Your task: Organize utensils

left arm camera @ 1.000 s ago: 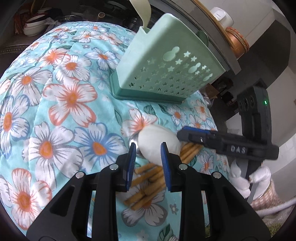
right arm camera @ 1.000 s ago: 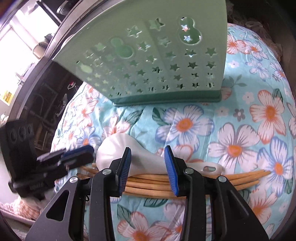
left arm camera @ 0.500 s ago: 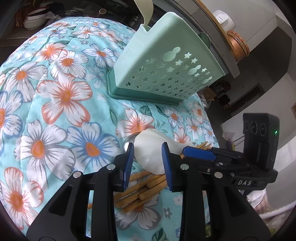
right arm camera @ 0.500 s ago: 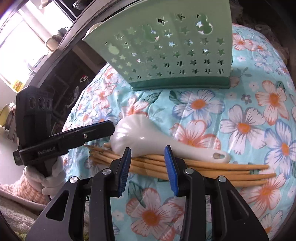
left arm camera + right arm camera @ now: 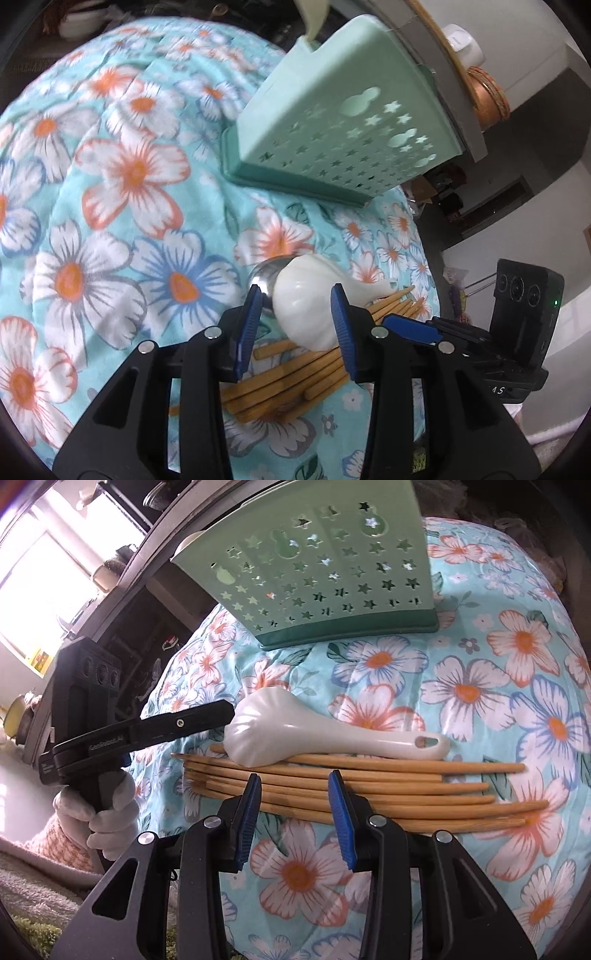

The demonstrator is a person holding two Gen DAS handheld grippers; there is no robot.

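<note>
The left claw (image 5: 295, 321) hangs over the near end of the utensil pile with its blue pads apart and its jaws opening; the bowl of the white spoon (image 5: 310, 306) sits in the gap between them, and neither pad can be seen pressing on it. A metal spoon bowl (image 5: 264, 277) peeks out just behind the white one, by the left pad. Under the white spoon lies a bundle of bamboo chopsticks (image 5: 351, 786), fanned slightly and running across the cloth. The right claw (image 5: 294, 805) hovers over the middle of that bundle, jaws partly apart and gripping nothing, the sticks passing beneath the gap; from this view the white spoon's bowl rests on the far sticks, its handle with a hanging hole reaching to the right. The left claw appears here too, at the left, held by a white-gloved hand (image 5: 107, 812), its tip just beside the spoon's bowl. Beyond the pile, apart from it, stands a mint-green utensil holder (image 5: 317, 572) pierced with star and gourd cutouts on a darker green base, with a pale utensil sticking out of its top in the left view. Everything rests on a turquoise floral cloth (image 5: 110, 221) with orange and blue flowers. Behind are dark shelving, a bright window (image 5: 44, 572) and a pale wall.
</note>
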